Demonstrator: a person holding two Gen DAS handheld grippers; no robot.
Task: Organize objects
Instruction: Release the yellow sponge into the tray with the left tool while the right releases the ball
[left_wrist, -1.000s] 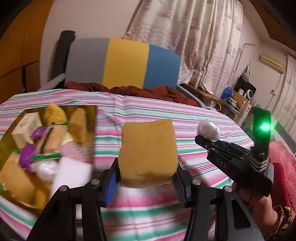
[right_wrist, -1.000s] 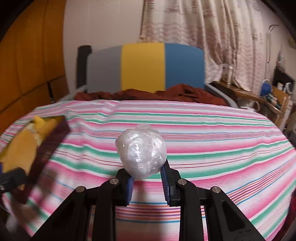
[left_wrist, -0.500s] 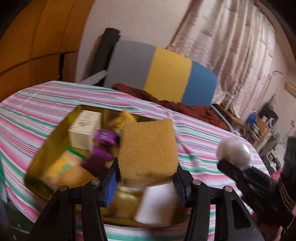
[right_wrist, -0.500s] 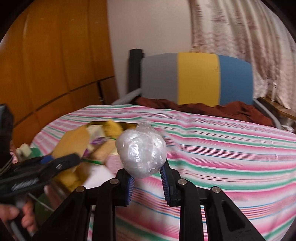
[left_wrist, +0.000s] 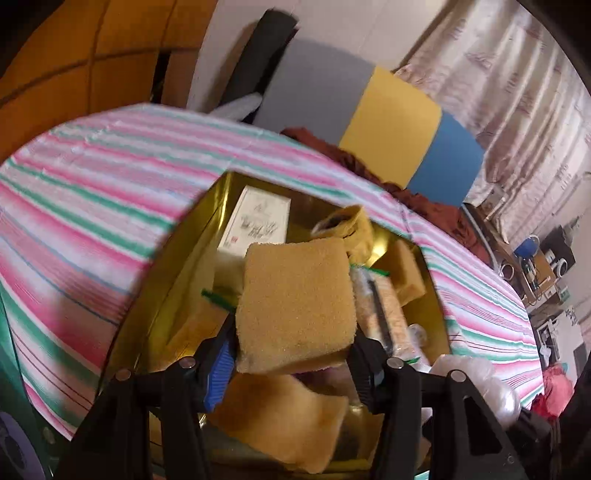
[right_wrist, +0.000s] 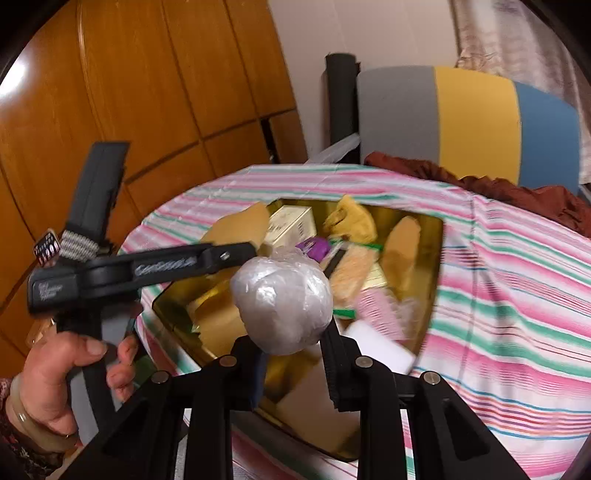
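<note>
In the left wrist view, a tan sponge block (left_wrist: 297, 304) is seen clamped between the two fingers of the left gripper (left_wrist: 295, 354), its sides pressed by the blue pads (left_wrist: 218, 373). The block is coarse-grained, roughly square, with a slightly compressed lower edge. It is held above a gold-coloured tray (left_wrist: 201, 236) that lies on the striped tablecloth (left_wrist: 92, 192). Shown in the tray from this side are a white printed box (left_wrist: 258, 219) at the far end, a crumpled yellow cloth (left_wrist: 351, 227), further sponge pieces (left_wrist: 288, 421) and a clear packet with a green edge (left_wrist: 380, 306). At the lower right edge a clear plastic ball (left_wrist: 476, 384) is only partly visible.

In the right wrist view, that plastic ball (right_wrist: 282, 301) is shown whole: a rounded, crinkled wad of glossy transparent film, gripped between the fingers of the right gripper (right_wrist: 291, 354), which are closed against its lower sides. It is held over the near part of the tray (right_wrist: 439, 251). Only here are seen a purple item (right_wrist: 316, 247), a pink ribbed piece (right_wrist: 378, 312) and a white block (right_wrist: 380, 347) in the tray. The left gripper (right_wrist: 236, 256) is seen from the side, reaching over the tray's left edge, its handle held by the person's left hand (right_wrist: 62, 376). The sponge block (right_wrist: 240, 225) appears behind its fingers, blurred.
</note>
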